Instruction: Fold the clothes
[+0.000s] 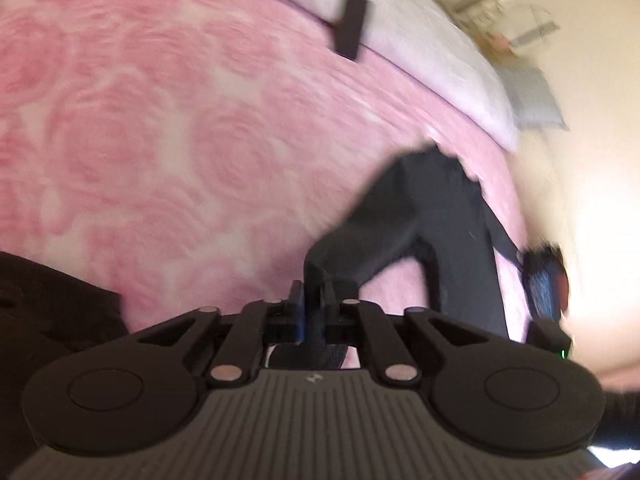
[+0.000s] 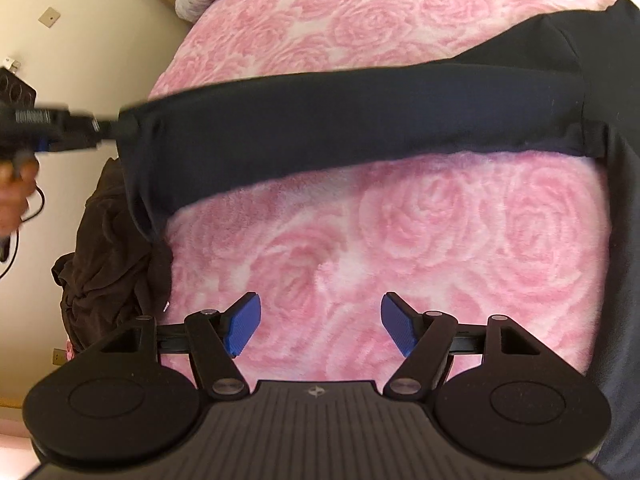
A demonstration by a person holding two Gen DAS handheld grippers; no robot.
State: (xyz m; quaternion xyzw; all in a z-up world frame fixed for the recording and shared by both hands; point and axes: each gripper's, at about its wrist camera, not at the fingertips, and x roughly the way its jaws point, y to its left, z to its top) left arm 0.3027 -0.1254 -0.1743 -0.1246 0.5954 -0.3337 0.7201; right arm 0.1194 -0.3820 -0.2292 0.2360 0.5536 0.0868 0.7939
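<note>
Black fabric, a dark garment (image 2: pixel 360 120), hangs stretched above a pink rose-patterned blanket (image 2: pixel 400 240) that covers the bed. In the right wrist view its long axis runs from the bed's left edge, where the left gripper (image 2: pixel 100 128) pinches one end, across to the right, where the cloth widens and drops down that side of the picture. The lower hem sags toward the blanket in the middle.

In the left wrist view the left gripper (image 1: pixel 316 300) has its jaws closed together on a bunched corner of the garment (image 1: pixel 420 220), which rises from the fingers and trails off toward the right gripper (image 1: pixel 544 280), seen blurred near the blanket's far edge.

The right gripper (image 2: pixel 320 328) hovers over bare blanket below the hem, its blue pads (image 2: pixel 244 328) wide apart and holding nothing.

A brown crumpled garment (image 2: pixel 108 248) lies heaped at the bed's left edge, partly under the black one. A hand (image 2: pixel 16 192) grips the left tool's handle beside it. A white quilted cover (image 1: pixel 420 32) borders the blanket's far edge, with a small dark rectangular object (image 1: pixel 352 26) on the seam. Only a small emblem, not legible writing, marks each gripper body.
</note>
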